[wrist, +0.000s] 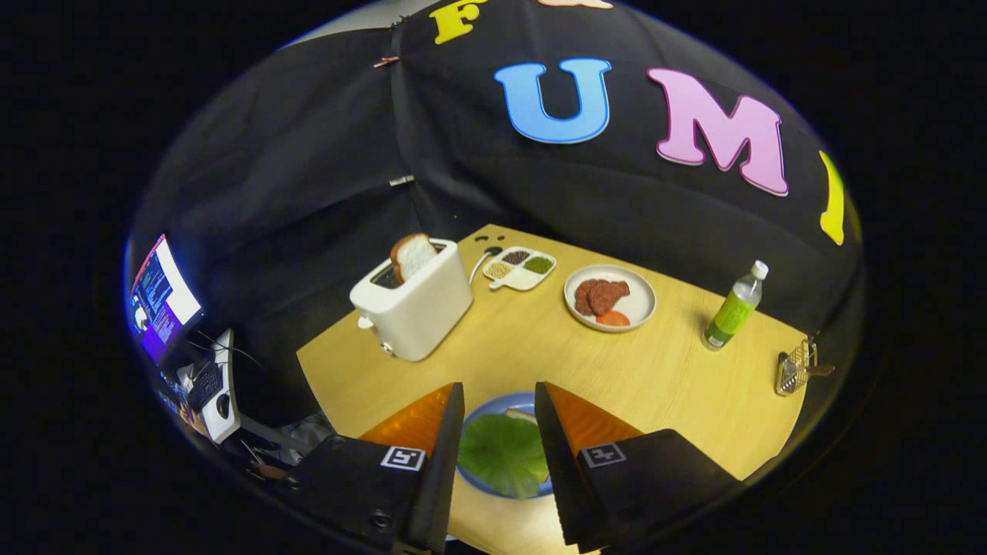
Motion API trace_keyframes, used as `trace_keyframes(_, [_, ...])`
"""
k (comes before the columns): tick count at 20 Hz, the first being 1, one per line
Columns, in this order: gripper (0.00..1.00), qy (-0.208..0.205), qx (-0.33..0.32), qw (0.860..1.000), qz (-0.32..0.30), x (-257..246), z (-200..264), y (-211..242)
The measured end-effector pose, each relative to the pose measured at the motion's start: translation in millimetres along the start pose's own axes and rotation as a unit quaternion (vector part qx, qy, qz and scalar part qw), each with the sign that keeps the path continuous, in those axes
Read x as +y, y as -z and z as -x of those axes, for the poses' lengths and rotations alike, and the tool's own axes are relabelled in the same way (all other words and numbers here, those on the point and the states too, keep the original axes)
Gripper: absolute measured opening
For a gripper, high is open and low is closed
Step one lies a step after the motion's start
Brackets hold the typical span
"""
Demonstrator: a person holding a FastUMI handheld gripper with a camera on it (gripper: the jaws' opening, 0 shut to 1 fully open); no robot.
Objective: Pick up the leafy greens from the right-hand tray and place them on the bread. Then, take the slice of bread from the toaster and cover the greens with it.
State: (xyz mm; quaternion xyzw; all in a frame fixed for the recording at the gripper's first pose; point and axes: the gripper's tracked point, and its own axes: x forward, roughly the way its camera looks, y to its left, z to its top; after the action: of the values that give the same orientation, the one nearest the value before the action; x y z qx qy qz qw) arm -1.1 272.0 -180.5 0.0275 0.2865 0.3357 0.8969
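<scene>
Gripper: the gripper [500, 401] hangs over the near edge of the table, fingers spread apart and gripping nothing.
Between the fingers: down in the gap sits a blue plate [493, 406] at the table's near edge.
Leafy greens: a broad green leaf [503, 453] lies flat on that plate, free of both fingers.
Bread under the greens: a pale sliver of bread slice [521, 416] peeks out from the leaf's far rim; the rest is covered.
Toaster: a white toaster [412, 301] stands near the table's left edge, well beyond the fingers.
Toaster bread: one slice of bread [412, 256] stands upright in a slot, its top poking out.
Right-hand tray: a white round plate [609, 297] sits toward the middle of the table's far side, holding reddish-brown meat patties [602, 294] and an orange piece [613, 317] that I can't identify.
Condiment tray: a white divided dish [519, 267] by the far corner, just beside the toaster, holds small fills in brown, green and beige.
Bottle: a green-labelled bottle [734, 307] with a white cap stands upright toward the right edge.
Right edge: a small wire basket thing [796, 368]; too small to tell more.
Table: light wooden table [678, 378].
Off the table: a lit monitor [160, 299] glows to the left.
</scene>
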Motion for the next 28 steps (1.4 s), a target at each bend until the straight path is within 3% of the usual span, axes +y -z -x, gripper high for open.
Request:
trace_keyframes(6, [0.58, -0.046, -0.035, 0.998, 0.012, 72, -28, -70])
trace_keyframes(10, [0.58, -0.052, -0.047, 0.997, 0.034, 115, -69, -100])
trace_keyframes(20, [0.58, -0.003, -0.011, 0.998, 0.059, 160, -197, -118])
trace_keyframes(28, [0.57, 0.068, 0.065, 0.994, 0.058, 141, -281, -89])
